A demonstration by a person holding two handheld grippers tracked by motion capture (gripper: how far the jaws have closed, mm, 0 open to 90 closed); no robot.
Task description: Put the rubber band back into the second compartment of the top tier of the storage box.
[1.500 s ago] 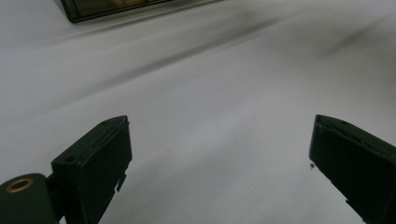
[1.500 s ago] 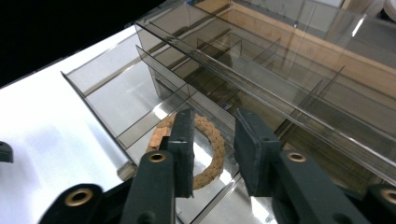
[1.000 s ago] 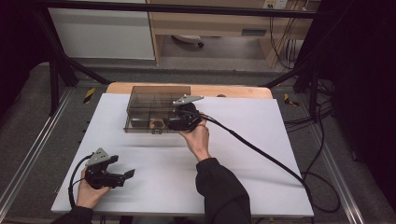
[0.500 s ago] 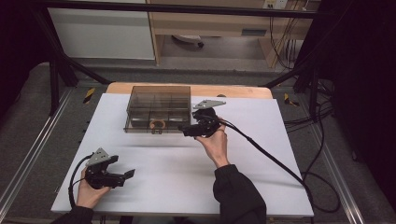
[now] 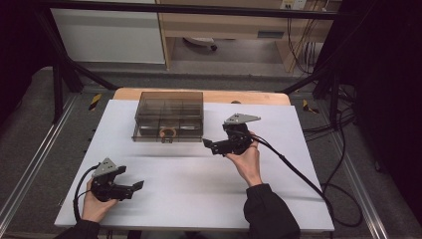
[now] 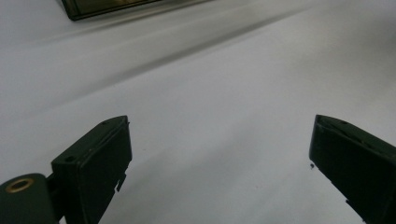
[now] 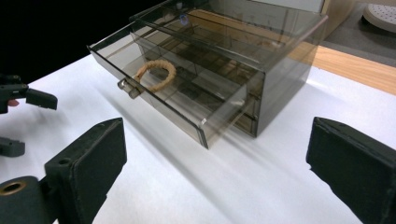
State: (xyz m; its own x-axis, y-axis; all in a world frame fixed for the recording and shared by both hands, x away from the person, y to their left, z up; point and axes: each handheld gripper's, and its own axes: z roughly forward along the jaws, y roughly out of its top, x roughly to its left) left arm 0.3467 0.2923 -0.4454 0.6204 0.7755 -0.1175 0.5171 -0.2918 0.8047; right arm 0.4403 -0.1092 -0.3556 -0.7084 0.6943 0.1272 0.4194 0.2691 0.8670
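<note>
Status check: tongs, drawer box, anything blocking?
Both tongs open and empty: left low near table edge, right just off the box. Smoky plastic drawer box, drawer part-open, woven ring inside. Nothing between.

R gripper is off the smoky drawer box front & pulled back to its right, jaws spread; drawer w/ woven ring now stands out.

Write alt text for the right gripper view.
A smoky clear plastic box stands on a white table, its drawer pulled partly out with a tan ring inside. The right gripper frames the bottom with both black jaws wide apart. The left gripper shows at the left edge.
</note>
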